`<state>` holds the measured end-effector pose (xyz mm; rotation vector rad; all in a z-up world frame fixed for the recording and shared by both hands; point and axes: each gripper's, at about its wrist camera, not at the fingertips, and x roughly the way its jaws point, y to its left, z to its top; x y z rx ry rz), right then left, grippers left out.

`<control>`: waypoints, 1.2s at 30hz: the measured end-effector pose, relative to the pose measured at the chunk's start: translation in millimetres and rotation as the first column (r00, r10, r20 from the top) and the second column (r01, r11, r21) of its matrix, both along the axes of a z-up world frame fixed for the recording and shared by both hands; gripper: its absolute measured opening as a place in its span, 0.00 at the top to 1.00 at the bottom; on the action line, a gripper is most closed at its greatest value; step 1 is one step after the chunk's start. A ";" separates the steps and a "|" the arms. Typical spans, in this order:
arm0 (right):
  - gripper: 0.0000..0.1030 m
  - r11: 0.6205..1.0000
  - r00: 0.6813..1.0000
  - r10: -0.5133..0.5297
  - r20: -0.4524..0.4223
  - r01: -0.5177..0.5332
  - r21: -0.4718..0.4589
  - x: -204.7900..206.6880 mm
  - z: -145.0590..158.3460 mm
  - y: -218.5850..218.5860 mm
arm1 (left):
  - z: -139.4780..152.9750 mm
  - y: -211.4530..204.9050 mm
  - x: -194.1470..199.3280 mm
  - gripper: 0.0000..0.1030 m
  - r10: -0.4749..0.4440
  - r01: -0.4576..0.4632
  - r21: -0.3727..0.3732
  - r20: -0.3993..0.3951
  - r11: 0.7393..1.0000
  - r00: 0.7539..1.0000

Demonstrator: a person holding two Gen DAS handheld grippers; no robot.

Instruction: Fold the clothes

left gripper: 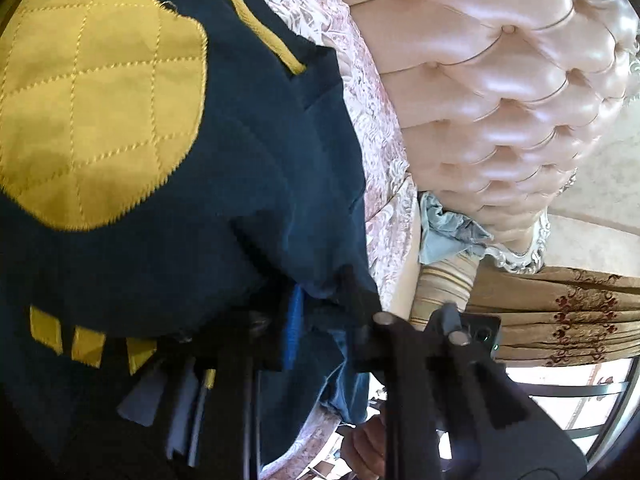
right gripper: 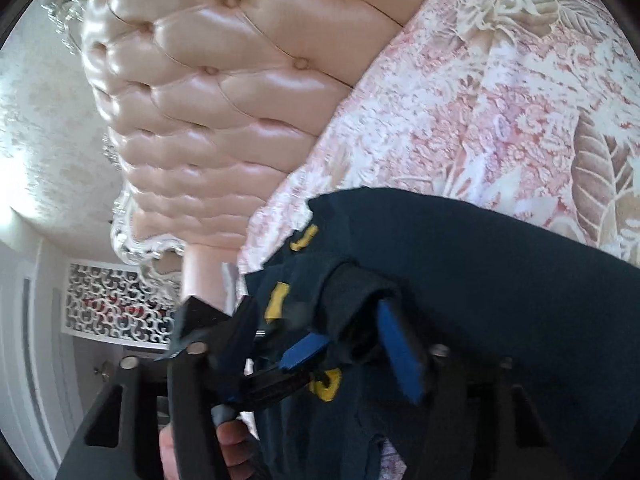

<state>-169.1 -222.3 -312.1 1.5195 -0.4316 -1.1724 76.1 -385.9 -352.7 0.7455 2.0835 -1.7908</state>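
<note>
Through my left wrist camera, a navy garment point(left gripper: 248, 152) with a quilted yellow patch point(left gripper: 92, 112) is filling most of the view, draping over the pink patterned bedspread point(left gripper: 372, 128) of a bed. My left gripper point(left gripper: 320, 312) is sitting at the garment's lower edge; its jaws are standing nearly together with a fold of the navy cloth bunching between them, one blue pad point(left gripper: 294, 328) showing against the fabric. Behind, a tufted pink headboard point(left gripper: 500, 80) is rising, with a gold curtain point(left gripper: 560, 312) beside it. A person's hand point(left gripper: 366, 452) is showing at the bottom.

Through my right wrist camera, the same navy garment point(right gripper: 480, 264) is lying on the bedspread point(right gripper: 460, 112), yellow lettering point(right gripper: 280, 300) peeking out of its folds. My right gripper point(right gripper: 356, 344) is standing with its jaws apart, a hump of cloth lying between the blue pads point(right gripper: 398, 344); I cannot tell whether they are pressing on it. The headboard point(right gripper: 224, 100) is filling the upper left, and a white lattice panel point(right gripper: 116, 304) is standing below it.
</note>
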 end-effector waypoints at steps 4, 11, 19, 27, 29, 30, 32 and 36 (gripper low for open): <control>0.34 1.000 1.000 0.010 0.007 -0.010 -0.003 -0.4 -3.0 -1.9 | 0.0 -3.0 5.4 0.82 0.010 -0.010 0.006 -0.013 1.000 1.000; 0.34 0.999 1.000 0.027 -0.002 -0.027 -0.046 3.6 4.0 -8.1 | 3.6 -5.2 -5.8 0.82 0.018 -0.018 0.020 -0.033 1.000 0.999; 0.34 0.999 0.990 0.030 -0.135 -0.036 -0.040 7.2 8.6 -20.2 | 12.6 -6.2 -5.3 0.83 0.014 -0.014 0.012 -0.040 1.000 0.999; 0.32 0.996 0.995 0.074 -0.073 -0.077 -0.039 8.0 -4.7 -24.1 | 12.6 -10.9 -6.8 0.83 0.016 -0.016 -0.001 -0.028 1.000 0.999; 0.32 0.994 0.996 0.083 -0.025 -0.084 -0.066 7.0 -6.1 -20.5 | 14.3 -13.3 -6.6 0.83 0.017 -0.018 -0.009 -0.028 1.000 0.999; 0.32 0.993 0.996 0.086 0.000 -0.086 -0.082 6.2 -6.6 -18.3 | 15.2 -14.4 -7.0 0.83 0.017 -0.017 -0.011 -0.030 1.000 0.999; 0.32 0.990 0.994 0.102 0.038 -0.098 -0.104 5.5 -7.5 -14.6 | 16.5 -15.9 -8.3 0.83 0.012 -0.012 -0.012 -0.032 1.000 0.999; 0.32 0.983 0.989 0.118 0.091 -0.103 -0.153 4.9 -8.4 -12.4 | 16.0 -14.4 -7.4 0.83 0.004 -0.005 -0.008 -0.037 1.000 0.999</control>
